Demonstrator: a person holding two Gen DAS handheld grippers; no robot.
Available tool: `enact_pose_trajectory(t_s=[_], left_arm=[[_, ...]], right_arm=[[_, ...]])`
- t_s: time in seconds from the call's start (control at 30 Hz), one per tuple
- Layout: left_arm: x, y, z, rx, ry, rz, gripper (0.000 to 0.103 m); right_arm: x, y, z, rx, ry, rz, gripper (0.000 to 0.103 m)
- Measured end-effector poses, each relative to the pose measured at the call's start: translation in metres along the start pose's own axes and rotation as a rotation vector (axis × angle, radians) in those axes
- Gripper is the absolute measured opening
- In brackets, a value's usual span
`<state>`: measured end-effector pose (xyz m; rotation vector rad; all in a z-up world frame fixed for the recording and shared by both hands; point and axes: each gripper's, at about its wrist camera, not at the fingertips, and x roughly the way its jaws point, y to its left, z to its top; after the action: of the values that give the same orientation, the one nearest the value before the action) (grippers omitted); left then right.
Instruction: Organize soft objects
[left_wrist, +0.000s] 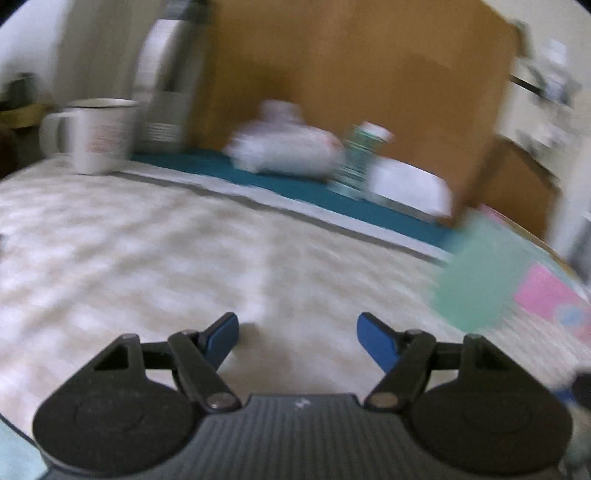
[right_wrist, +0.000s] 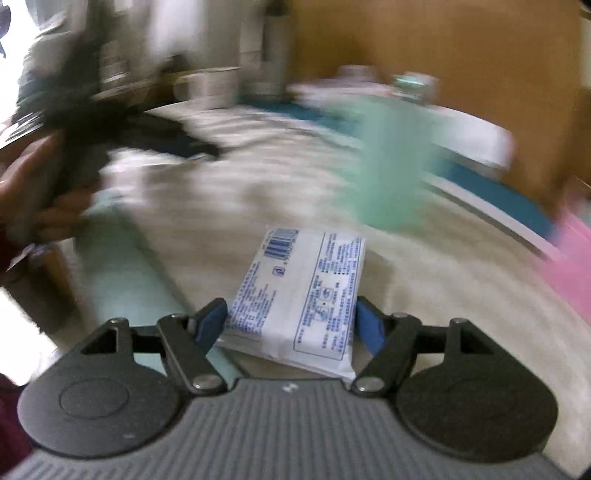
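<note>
Landmark: the white mug (left_wrist: 96, 134) at the far left of the counter (left_wrist: 147, 266), which is covered by a pale checked cloth. Behind the mug stands one tall grey-and-white appliance (left_wrist: 166, 85), blurred. To the mug's right, along a teal strip (left_wrist: 295, 184) at the back edge, sit a white lumpy bundle (left_wrist: 284, 147), one green-banded container with a white lid (left_wrist: 360, 158) and a flat white box (left_wrist: 410, 184) — all in front of a brown board (left_wrist: 351, 74). Farthest from the mug, at the right side, one mint-green sheet (left_wrist: 476, 273) lies beside a pink item (left_wrist: 546, 295); both are smeared by motion and their kind cannot be told.

The left tool (left_wrist: 297, 336) is spread wide with nothing between its blue pads, low over bare cloth.

The right tool (right_wrist: 291, 325) pinches one soft white packet (right_wrist: 306, 295) — a flat wrapped pack with blue print and a barcode — gripped at its near end, both pads touching its sides. The packet sits tilted above the cloth, nearer the viewer than the mug. Beyond it a mint-green blur (right_wrist: 388, 166) crosses the view. A second pale-green sheet (right_wrist: 125, 266) lies at the counter's near left edge.
</note>
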<state>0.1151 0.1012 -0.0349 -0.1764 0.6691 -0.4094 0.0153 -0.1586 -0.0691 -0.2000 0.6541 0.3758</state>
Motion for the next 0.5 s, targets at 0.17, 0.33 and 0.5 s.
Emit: enact_pose_trajectory(t_s=[0.17, 0.33, 0.5], left_arm=[[0.003, -0.110, -0.015, 0.207, 0.077, -0.258, 0.073], [0.038, -0.202, -0.012, 0.353, 0.145, -0.338, 0.076], [0.081, -0.241, -0.021, 0.390, 0.255, -0.302, 0.075]], right_arm=[[-0.039, -0.050, -0.037, 0.124, -0.068, -0.290, 0.085], [-0.065, -0.067, -0.066, 0.198, -0.117, -0.312, 0.086], [-0.073, -0.070, -0.080, 0.191, -0.132, -0.279, 0.086]])
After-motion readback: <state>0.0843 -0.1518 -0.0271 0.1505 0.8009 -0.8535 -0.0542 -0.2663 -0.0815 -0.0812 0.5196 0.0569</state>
